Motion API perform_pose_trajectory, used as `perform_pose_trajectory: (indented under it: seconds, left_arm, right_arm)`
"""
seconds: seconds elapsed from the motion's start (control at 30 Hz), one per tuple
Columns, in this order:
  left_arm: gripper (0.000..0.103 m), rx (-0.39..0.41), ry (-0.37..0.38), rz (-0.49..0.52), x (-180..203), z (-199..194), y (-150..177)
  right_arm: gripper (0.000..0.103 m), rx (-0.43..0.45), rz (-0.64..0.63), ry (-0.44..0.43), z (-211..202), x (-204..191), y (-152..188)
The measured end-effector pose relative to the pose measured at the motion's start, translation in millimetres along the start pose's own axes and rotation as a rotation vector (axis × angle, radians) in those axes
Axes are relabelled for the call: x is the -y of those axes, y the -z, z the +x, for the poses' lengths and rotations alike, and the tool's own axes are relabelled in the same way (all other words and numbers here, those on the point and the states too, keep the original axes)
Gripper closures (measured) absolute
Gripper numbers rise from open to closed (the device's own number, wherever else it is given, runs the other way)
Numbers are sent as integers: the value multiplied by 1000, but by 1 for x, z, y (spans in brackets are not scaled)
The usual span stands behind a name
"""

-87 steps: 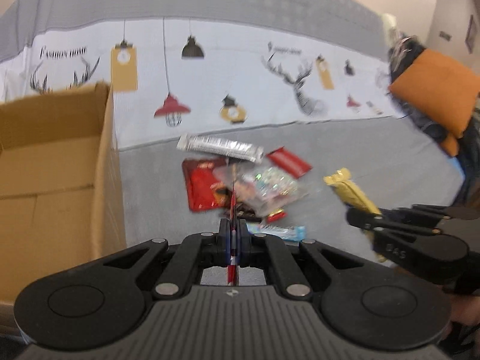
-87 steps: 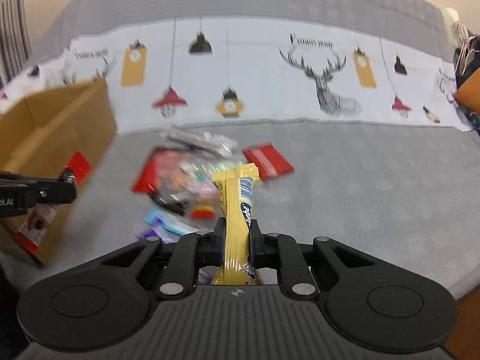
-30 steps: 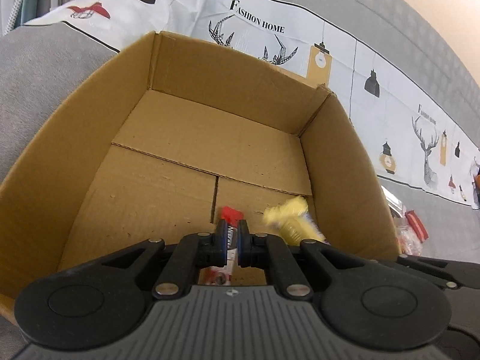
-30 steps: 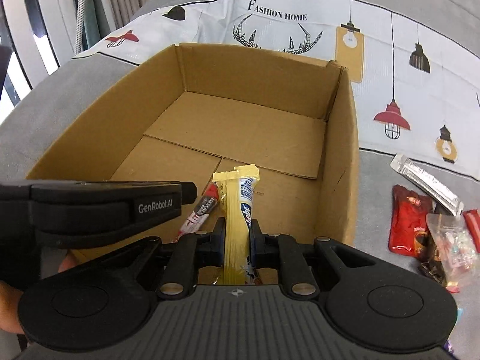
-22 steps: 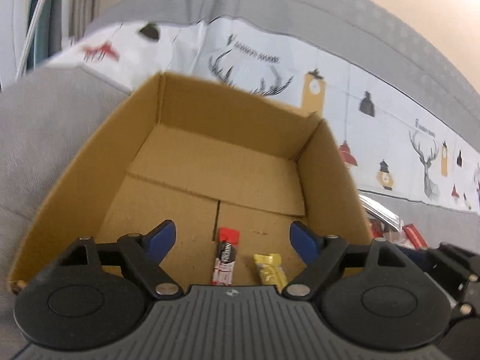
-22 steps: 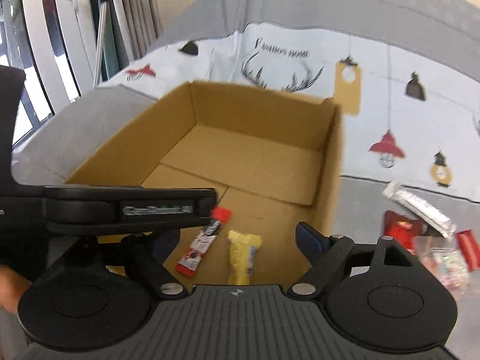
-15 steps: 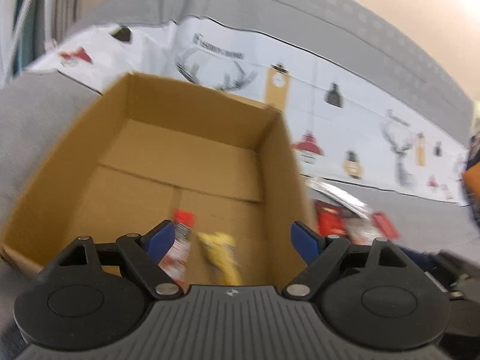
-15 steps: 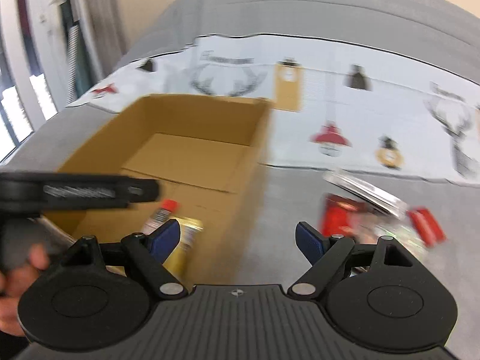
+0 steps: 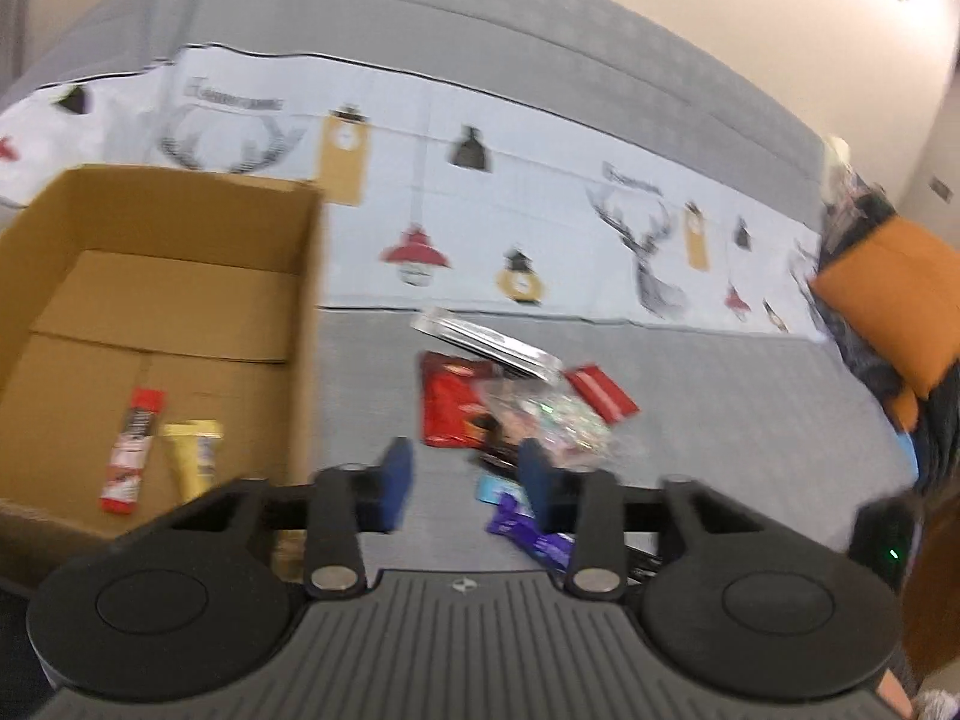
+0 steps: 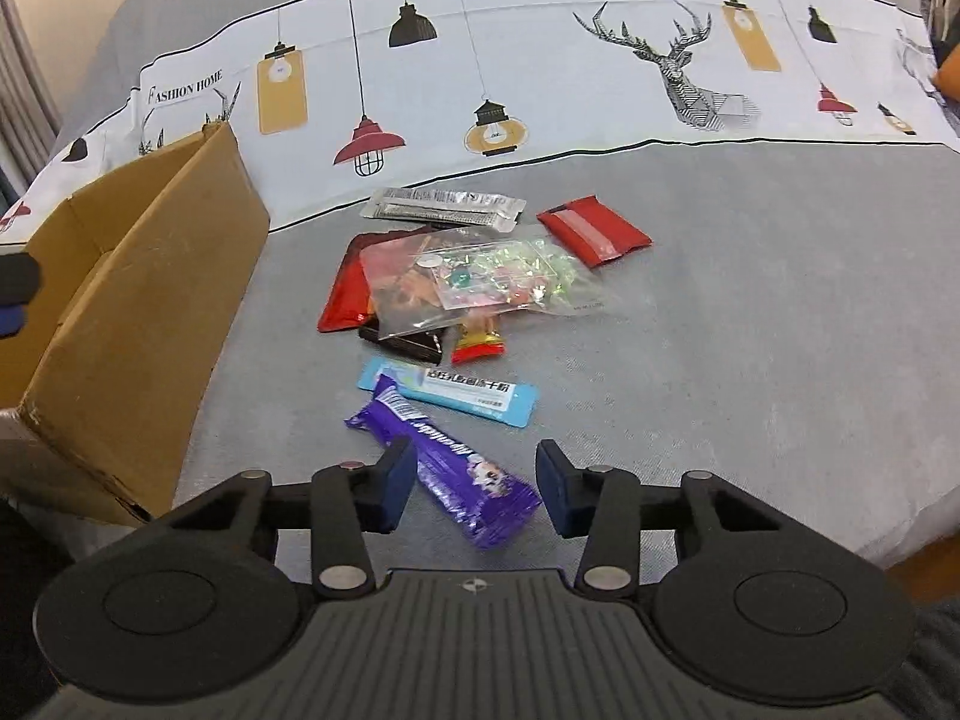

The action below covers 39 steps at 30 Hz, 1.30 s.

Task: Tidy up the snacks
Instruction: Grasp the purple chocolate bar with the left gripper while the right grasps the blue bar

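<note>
The cardboard box (image 9: 180,204) stands at the left with a red stick packet (image 9: 132,450) and a yellow bar (image 9: 195,462) lying on its floor. My left gripper (image 9: 465,483) hangs over the grey sofa right of the box, jaws closing, nothing between them. My right gripper (image 10: 477,480) hovers over a purple bar (image 10: 444,456); its jaws are closing, the bar shows between the fingers, and the pads stay clear of it. Beyond lie a light blue packet (image 10: 447,390), a clear candy bag (image 10: 480,282), a red pouch (image 10: 345,294), a silver packet (image 10: 444,207) and a flat red packet (image 10: 594,231).
A white printed cloth (image 10: 540,60) covers the sofa back. An orange cushion (image 9: 888,294) sits at the far right. The box wall (image 10: 150,324) rises left of the pile. The sofa's front edge falls away at the lower right in the right wrist view.
Both grippers let go of the red stick and the yellow bar inside the box, opened wide, then swung right to the snack pile. Their jaws now stand narrower.
</note>
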<state>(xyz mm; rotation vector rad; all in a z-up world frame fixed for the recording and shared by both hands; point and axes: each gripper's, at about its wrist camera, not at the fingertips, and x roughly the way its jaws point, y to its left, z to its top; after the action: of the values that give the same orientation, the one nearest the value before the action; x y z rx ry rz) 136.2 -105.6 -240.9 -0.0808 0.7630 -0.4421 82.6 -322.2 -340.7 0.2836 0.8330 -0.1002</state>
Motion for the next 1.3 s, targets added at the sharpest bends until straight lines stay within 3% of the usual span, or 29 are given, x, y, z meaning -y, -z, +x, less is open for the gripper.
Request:
perform_pose_trajectory:
  seconds: [0.1,0.2,0.33,0.43,0.5,0.57,0.7,0.77,0.83,0.93,1.03,1.13,1.17,1.23,1.3]
  left_arm:
    - [67,-55,40,45,18,31,9]
    - [67,-146,46,57,23,75,25]
    - [67,-315,76,-52,5,125,43]
    - [67,-358,100,-98,-7,142,47]
    - [68,-366,119,-130,-13,149,47]
    - [68,-356,103,-171,-22,155,44]
    - [66,-327,89,-242,-39,162,35]
    - [61,-310,94,-253,-34,163,29]
    - [46,-305,67,-243,-32,165,26]
    - [46,-272,17,-191,-28,168,24]
    - [48,-231,-27,-140,-23,174,23]
    - [73,-229,-56,-51,-17,178,25]
    - [76,-233,-52,-41,-17,178,25]
    - [77,-249,-39,-30,-19,173,26]
    - [77,-255,-48,11,-16,167,29]
  right_arm:
    - [59,-35,-12,-16,18,8,-1]
    - [69,-95,24,-43,35,19,-3]
    - [83,-130,38,-84,47,21,-1]
    - [88,-125,57,-129,55,16,-1]
    - [88,-126,109,-166,63,14,-3]
    - [95,-130,153,-204,72,11,-7]
    - [93,-158,186,-275,84,5,-16]
    - [79,-136,151,-247,79,5,-20]
    - [53,-92,103,-198,71,8,-26]
    - [40,-51,66,-164,67,18,-37]
    - [41,-65,-11,-145,79,23,-47]
    - [49,-125,-162,-120,95,12,-44]
    - [51,-114,-238,-100,95,5,-39]
    - [66,-103,-396,-80,90,-12,-26]
    - [74,-94,-457,-75,86,-16,-20]
